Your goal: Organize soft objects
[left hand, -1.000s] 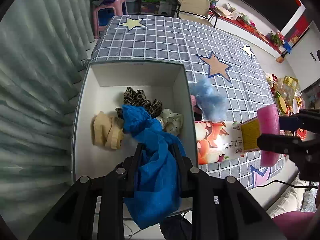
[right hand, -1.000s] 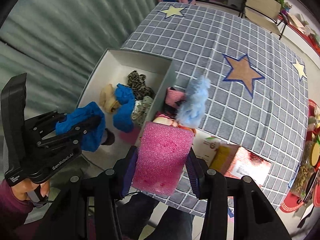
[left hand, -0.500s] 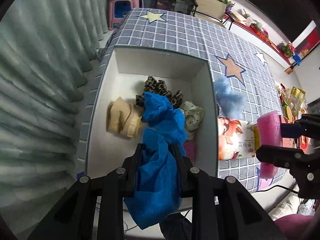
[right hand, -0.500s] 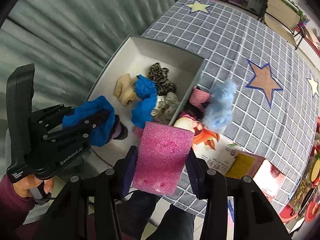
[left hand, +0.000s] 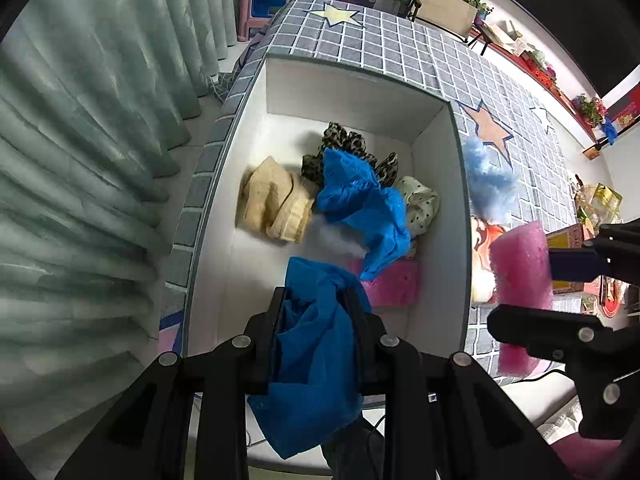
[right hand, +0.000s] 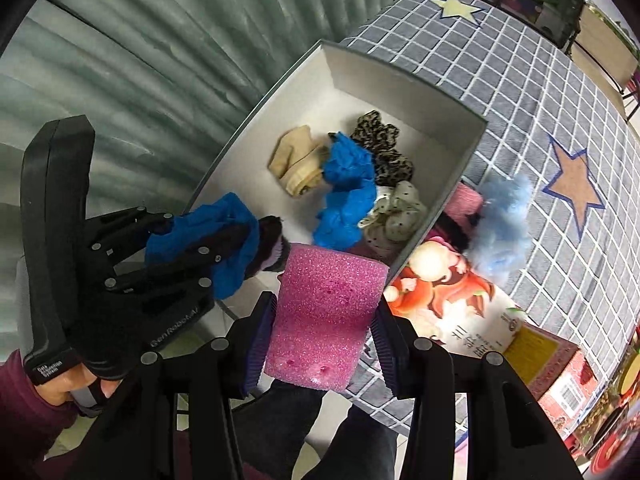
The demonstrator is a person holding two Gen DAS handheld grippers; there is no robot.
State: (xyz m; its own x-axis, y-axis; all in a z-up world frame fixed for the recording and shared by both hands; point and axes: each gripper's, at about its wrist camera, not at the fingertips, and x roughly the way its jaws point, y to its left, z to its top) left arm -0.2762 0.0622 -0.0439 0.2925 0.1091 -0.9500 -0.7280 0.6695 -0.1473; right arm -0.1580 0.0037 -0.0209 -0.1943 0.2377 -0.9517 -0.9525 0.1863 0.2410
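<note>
Two soft items are in hand: the left gripper [left hand: 318,300] is clamped on a blue cloth [left hand: 312,344], and the right gripper [right hand: 322,316] is clamped on a pink sponge [right hand: 324,316]. Compared with a second ago, the left gripper has advanced over the white box [left hand: 438,216], so the box now fills more of the left wrist view and a second pink sponge [left hand: 394,286] on its floor has come into sight. Inside lie a beige cloth [left hand: 272,200], a leopard-print scrunchie [left hand: 344,144], a second blue cloth [left hand: 364,204] and a dotted cream cloth [left hand: 420,204], bunched together and touching. The right gripper has closed toward the box's near corner. Outside the right wall, a light blue fluffy piece [right hand: 500,228] rests beside a printed carton [right hand: 460,300] on the checked tablecloth [right hand: 520,92].
</note>
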